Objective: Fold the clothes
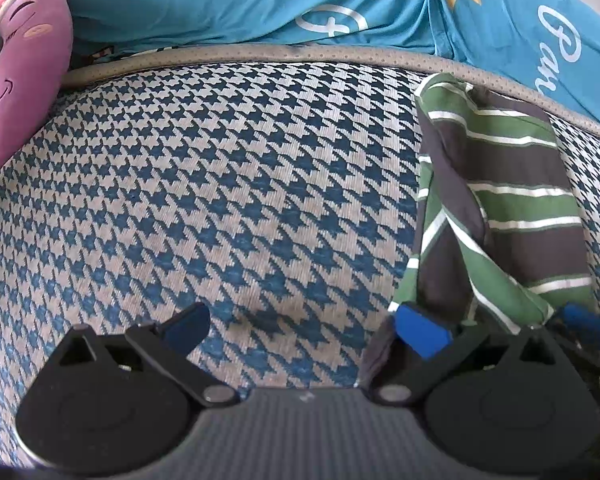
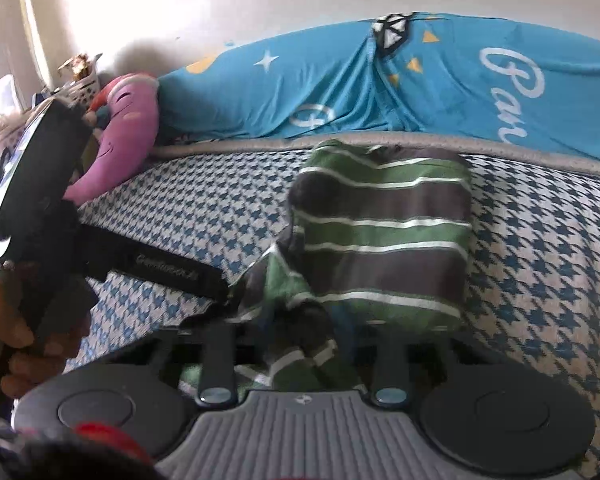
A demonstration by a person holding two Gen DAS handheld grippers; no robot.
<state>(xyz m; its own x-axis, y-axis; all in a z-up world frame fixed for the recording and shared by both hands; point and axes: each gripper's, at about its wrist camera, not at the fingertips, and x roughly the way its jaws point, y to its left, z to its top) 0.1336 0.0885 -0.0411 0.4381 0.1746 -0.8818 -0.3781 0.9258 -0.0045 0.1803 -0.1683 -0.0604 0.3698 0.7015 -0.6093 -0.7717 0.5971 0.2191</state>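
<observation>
Spreading wide at lower frame, the left tongs point(image 1: 304, 328) hold nothing beside the striped garment point(image 1: 512, 208); the right tongs point(image 2: 304, 332) are fabric-covered, so I cannot tell.

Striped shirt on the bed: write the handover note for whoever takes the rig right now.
Left gripper: jaws open wide, low over the houndstooth cover; its right pad sits at the near-left corner of the striped shirt, not closed on it.
Right gripper: fingers are buried in the shirt's near edge; grip cannot be confirmed.
Shirt: partly folded into a narrow bundle on the cover, near end bunched and lifted, far end by the grey piping below the blue bedding.
Done: sides appear folded in.
Left: probably flatten the near end, fold it over, smooth the shirt.
</observation>
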